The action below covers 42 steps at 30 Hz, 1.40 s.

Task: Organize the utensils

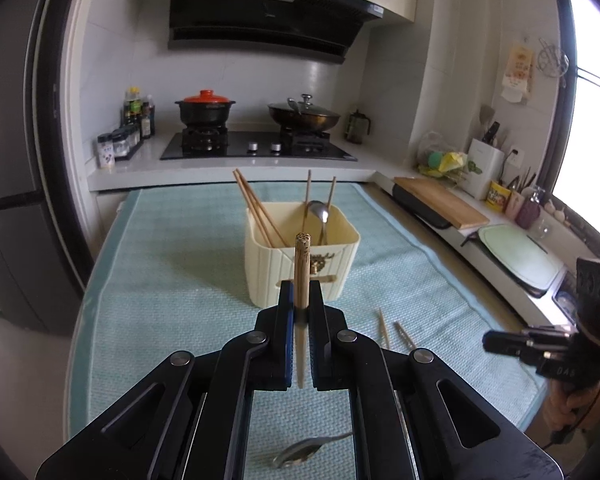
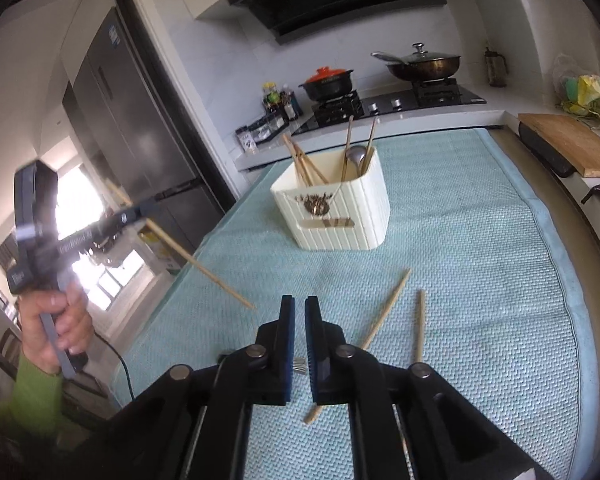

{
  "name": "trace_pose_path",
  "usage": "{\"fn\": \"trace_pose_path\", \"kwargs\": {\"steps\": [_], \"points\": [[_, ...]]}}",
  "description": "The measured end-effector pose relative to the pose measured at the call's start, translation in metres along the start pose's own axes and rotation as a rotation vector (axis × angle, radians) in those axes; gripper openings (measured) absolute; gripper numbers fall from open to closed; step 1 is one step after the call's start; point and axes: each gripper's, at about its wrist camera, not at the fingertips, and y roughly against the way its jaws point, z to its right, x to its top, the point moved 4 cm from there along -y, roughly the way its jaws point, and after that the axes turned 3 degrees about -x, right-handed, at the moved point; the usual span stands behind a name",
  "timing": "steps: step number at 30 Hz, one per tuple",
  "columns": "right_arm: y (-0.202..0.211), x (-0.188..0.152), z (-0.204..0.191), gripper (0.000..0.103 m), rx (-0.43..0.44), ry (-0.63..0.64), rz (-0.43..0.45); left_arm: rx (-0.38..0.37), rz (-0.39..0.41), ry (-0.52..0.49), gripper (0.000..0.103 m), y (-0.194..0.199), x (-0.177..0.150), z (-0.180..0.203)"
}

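Left wrist view: my left gripper (image 1: 301,304) has its black fingers pinching a light wooden chopstick (image 1: 302,276), whose long axis runs along the fingers, thick patterned end pointing forward at the cream ribbed plastic utensil holder (image 1: 300,268), thin tip back toward the camera. From the right wrist view I see the same chopstick (image 2: 188,254) held above the mat's left edge, slanting down with its tip toward the pale blue woven mat (image 2: 480,280).

The holder stands upright on the mat, near its middle, and in it I count four wooden chopsticks leaning out of the top plus a metal spoon (image 1: 319,214) with its bowl up.

My right gripper (image 2: 299,312) hovers low over the mat with its fingers almost together, a narrow gap between the blue pads and nothing in it. Just beyond it two loose wooden chopsticks (image 2: 384,320) lie flat on the mat, well apart from the holder, their long axes running roughly toward it. A second metal spoon (image 1: 308,450) lies flat on the mat below my left gripper
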Motion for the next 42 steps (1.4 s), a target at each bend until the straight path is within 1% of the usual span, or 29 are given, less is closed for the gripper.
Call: {"fn": "trace_pose_path", "kwargs": {"steps": [1,2,3,4,7,10,12,14,16,21,24,25,27,28,29,32,35,38,42], "points": [[-0.006,-0.008,-0.008,0.026,0.004,0.042,-0.03,0.009,0.004,0.006,0.004,0.002,0.001,-0.005],[-0.013,-0.017,-0.018,0.036,0.012,0.091,-0.062,0.017,0.007,0.013,0.004,0.004,0.002,-0.01],[-0.02,-0.025,-0.03,0.049,0.018,0.141,-0.084,0.026,0.01,0.02,0.004,0.006,0.002,-0.015],[-0.026,-0.032,-0.041,0.05,0.023,0.195,-0.103,0.034,0.012,0.026,0.004,0.008,0.002,-0.02],[-0.048,-0.052,-0.073,0.05,0.061,0.365,-0.174,0.058,0.014,0.045,0.004,0.013,-0.001,-0.034],[-0.072,-0.063,-0.1,0.05,0.091,0.533,-0.22,0.082,0.019,0.067,0.004,0.019,-0.004,-0.048],[-0.089,-0.069,-0.115,0.051,0.128,0.619,-0.257,0.097,0.023,0.083,0.004,0.023,-0.005,-0.056],[-0.107,-0.075,-0.128,0.056,0.162,0.681,-0.294,0.114,0.027,0.097,0.004,0.028,-0.006,-0.065],[-0.125,-0.081,-0.138,0.063,0.187,0.729,-0.329,0.127,0.029,0.11,0.004,0.031,-0.007,-0.073],[-0.174,-0.091,-0.148,0.063,0.176,0.819,-0.414,0.149,0.019,0.126,0.004,0.032,-0.013,-0.085],[-0.193,-0.097,-0.155,0.063,0.192,0.867,-0.456,0.151,0.009,0.135,0.004,0.029,-0.016,-0.088],[-0.196,-0.095,-0.158,0.063,0.214,0.865,-0.447,0.151,0.007,0.137,0.004,0.028,-0.017,-0.09],[-0.204,-0.091,-0.162,0.063,0.233,0.85,-0.465,0.153,0.003,0.143,0.004,0.025,-0.018,-0.091],[-0.207,-0.089,-0.162,0.055,0.24,0.835,-0.477,0.153,0.002,0.146,0.004,0.025,-0.018,-0.093],[-0.207,-0.087,-0.163,0.043,0.245,0.826,-0.473,0.153,0.002,0.15,0.004,0.025,-0.018,-0.094],[-0.201,-0.078,-0.162,0.042,0.258,0.78,-0.468,0.15,0.003,0.157,0.004,0.027,-0.017,-0.095],[-0.185,-0.058,-0.15,0.042,0.261,0.669,-0.429,0.144,0.004,0.15,0.004,0.028,-0.016,-0.092],[-0.156,-0.033,-0.133,0.042,0.258,0.551,-0.359,0.129,0.002,0.138,0.004,0.027,-0.015,-0.087],[-0.11,-0.004,-0.11,0.041,0.217,0.448,-0.253,0.104,0.007,0.12,0.004,0.026,-0.012,-0.076]]}}
